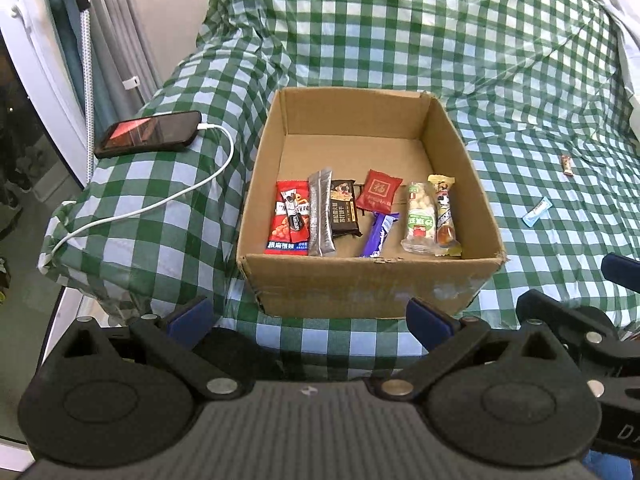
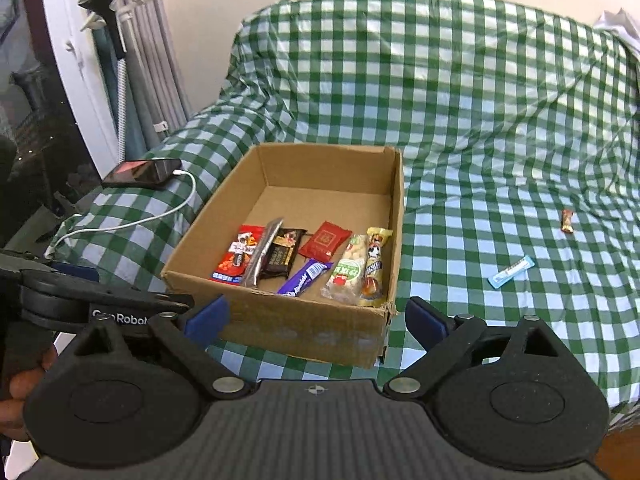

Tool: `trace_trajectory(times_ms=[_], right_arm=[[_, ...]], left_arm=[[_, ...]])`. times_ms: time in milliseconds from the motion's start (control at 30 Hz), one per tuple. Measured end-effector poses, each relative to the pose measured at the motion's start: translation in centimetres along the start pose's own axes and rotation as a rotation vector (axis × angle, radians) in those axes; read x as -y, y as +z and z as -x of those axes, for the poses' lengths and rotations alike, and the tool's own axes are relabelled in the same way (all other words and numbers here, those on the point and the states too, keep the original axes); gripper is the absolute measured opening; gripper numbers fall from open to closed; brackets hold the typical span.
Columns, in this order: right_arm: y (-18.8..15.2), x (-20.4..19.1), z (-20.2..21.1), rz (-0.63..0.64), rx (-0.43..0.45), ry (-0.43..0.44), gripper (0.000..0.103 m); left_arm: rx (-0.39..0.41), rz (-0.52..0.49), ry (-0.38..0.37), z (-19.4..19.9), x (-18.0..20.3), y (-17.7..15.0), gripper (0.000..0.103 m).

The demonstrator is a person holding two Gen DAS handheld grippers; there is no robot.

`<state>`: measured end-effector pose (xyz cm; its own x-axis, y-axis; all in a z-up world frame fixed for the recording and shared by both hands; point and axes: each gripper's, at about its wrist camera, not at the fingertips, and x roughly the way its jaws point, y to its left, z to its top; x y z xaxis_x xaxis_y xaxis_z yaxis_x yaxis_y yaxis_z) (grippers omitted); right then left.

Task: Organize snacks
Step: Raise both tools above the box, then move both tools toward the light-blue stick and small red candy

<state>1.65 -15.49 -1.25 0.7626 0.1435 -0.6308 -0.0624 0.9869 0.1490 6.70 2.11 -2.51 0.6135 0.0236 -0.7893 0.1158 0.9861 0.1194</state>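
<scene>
A: Both grippers are hanging back on the near side of the cardboard box (image 1: 370, 280), and neither is carrying anything. The left gripper (image 1: 310, 316) is showing its jaws spread wide and empty.

B: Same for the right gripper (image 2: 318, 318): wide apart, nothing between the blue pads. I'm reading that as readiness, held open so either one can drop onto a wrapper.

A: Moving into the box now. Seven snacks are lying in a row against its near wall: a red packet (image 1: 289, 220) at the left end, a silver stick (image 1: 322, 216), a dark brown pack (image 1: 344, 210), a purple bar (image 1: 380, 234), a small red sachet (image 1: 378, 192) just behind it, a green-and-white pack (image 1: 420, 220), then a yellow bar (image 1: 444, 216) against the right wall.

B: Lined up side by side, which is probably the point. The box's far half is sitting bare, so there's space to spare.

A: And right of the box, out on the checked cloth (image 2: 500, 120), two strays are waiting: a light blue wrapper (image 2: 512, 271), and farther off, a little brown candy (image 2: 567, 221).

B: Both are lying on the right gripper's side. I'd guess the blue one goes first, being nearer the box.

A: Left of the box, a phone (image 1: 150, 133) is charging on its white cable (image 1: 160, 204), well out of the way.
</scene>
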Motion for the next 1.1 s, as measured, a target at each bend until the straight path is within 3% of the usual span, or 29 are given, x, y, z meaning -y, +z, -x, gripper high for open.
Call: trace_trajectory(times_ms=[500,1100], right_arm=[[-1.2,-0.4,3.5,-0.002,0.067,-0.003,0.096],[-1.4,-0.1,4.1,-0.018,0.071,-0.006,0.096]], left_arm=[[0.063,-0.022,0.001,3.4,0.7,-1.5,0.103],[0.072,-0.034,0.003,3.9,1.0,-1.4,0.103]])
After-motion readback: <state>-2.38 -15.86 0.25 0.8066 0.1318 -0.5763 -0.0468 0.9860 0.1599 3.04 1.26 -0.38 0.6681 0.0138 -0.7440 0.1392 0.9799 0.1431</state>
